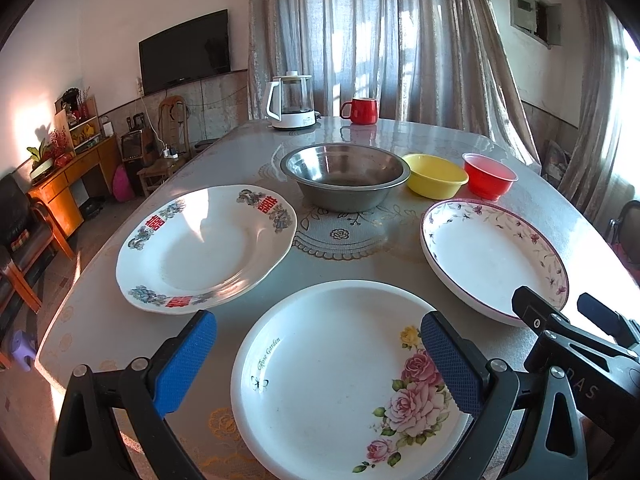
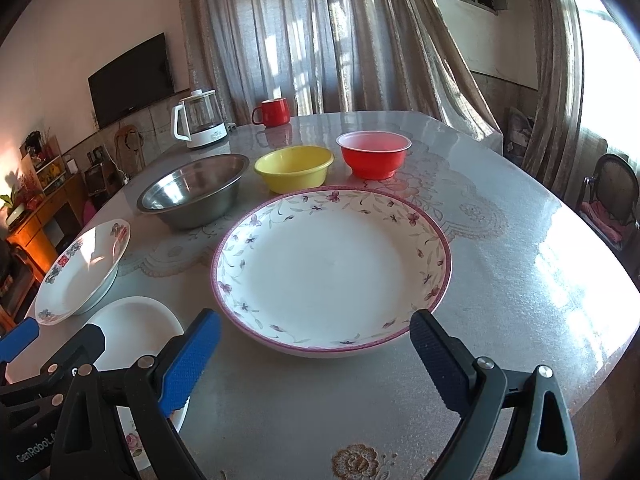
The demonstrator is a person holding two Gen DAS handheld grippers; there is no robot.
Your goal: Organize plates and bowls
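Note:
Three plates lie on the table. The rose plate (image 1: pixel 340 376) sits nearest, under my open left gripper (image 1: pixel 318 350), whose blue fingers straddle it without touching. The plate with red characters (image 1: pixel 204 246) lies at the left. The pink-rimmed floral plate (image 2: pixel 332 268) rests in front of my open right gripper (image 2: pixel 316 344), which holds nothing. Behind the plates stand a steel bowl (image 1: pixel 346 176), a yellow bowl (image 1: pixel 434 174) and a red bowl (image 1: pixel 489 174) in a row. The right gripper's body shows at the right edge of the left wrist view.
A white-based glass kettle (image 1: pixel 290 102) and a red mug (image 1: pixel 360 110) stand at the table's far edge before the curtains. A chair (image 2: pixel 612 200) sits off the table's right side. Bare tabletop (image 2: pixel 520 280) stretches right of the floral plate.

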